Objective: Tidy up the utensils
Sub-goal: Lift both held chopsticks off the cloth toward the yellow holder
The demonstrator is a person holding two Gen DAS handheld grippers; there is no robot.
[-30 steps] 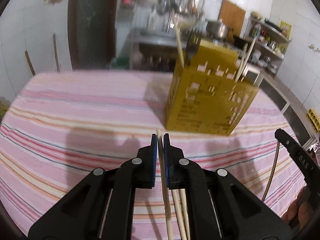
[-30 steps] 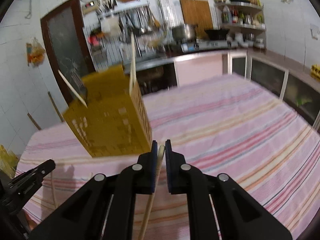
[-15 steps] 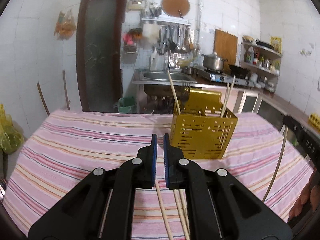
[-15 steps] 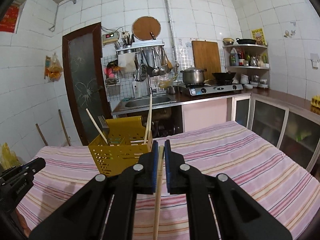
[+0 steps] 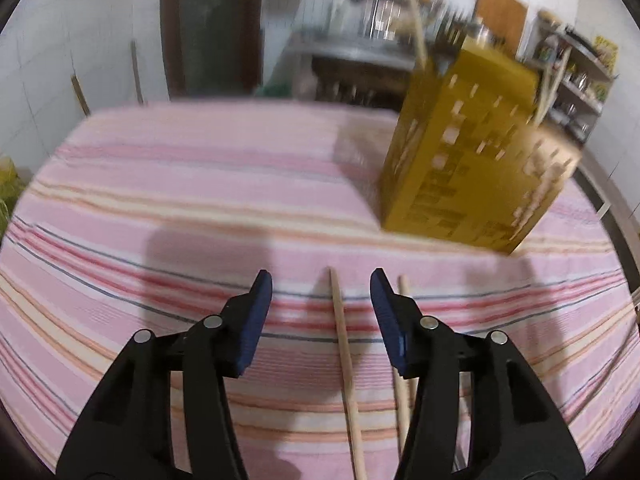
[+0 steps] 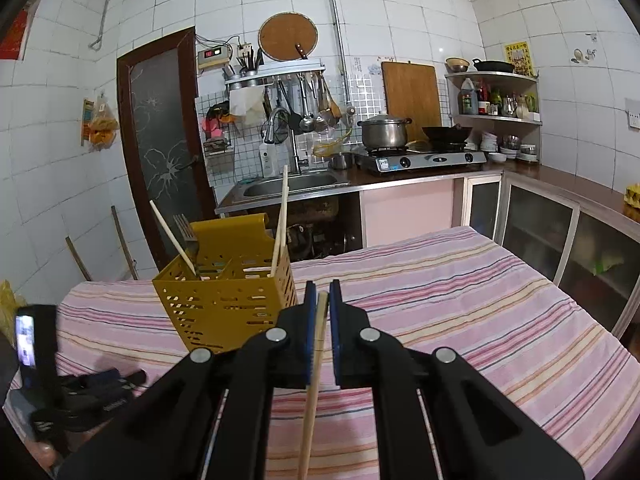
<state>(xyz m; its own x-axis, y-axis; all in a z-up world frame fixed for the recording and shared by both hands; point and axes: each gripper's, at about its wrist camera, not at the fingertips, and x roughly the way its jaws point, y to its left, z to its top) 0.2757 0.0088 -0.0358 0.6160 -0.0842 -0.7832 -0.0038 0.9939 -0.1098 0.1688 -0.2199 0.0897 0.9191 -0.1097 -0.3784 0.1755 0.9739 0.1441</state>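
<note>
Left tongs open over a chopstick; right tongs already carry one

The left gripper (image 5: 321,312), closed and raised half a second ago, now hangs low over the striped tablecloth (image 5: 168,184) with its blue pads spread wide, a loose chopstick (image 5: 343,354) lying between them and a second chopstick (image 5: 403,376) just beside the right pad (the view is blurred by motion), so the next pickup looks lined up but not yet gripped. The yellow holder (image 6: 224,300) stands on the table between the two views, with chopsticks and a fork (image 6: 187,236) inside. The right gripper (image 6: 322,300) is clamped on a held chopstick (image 6: 314,376) as before, near the holder and seemingly ready to drop it in
</note>
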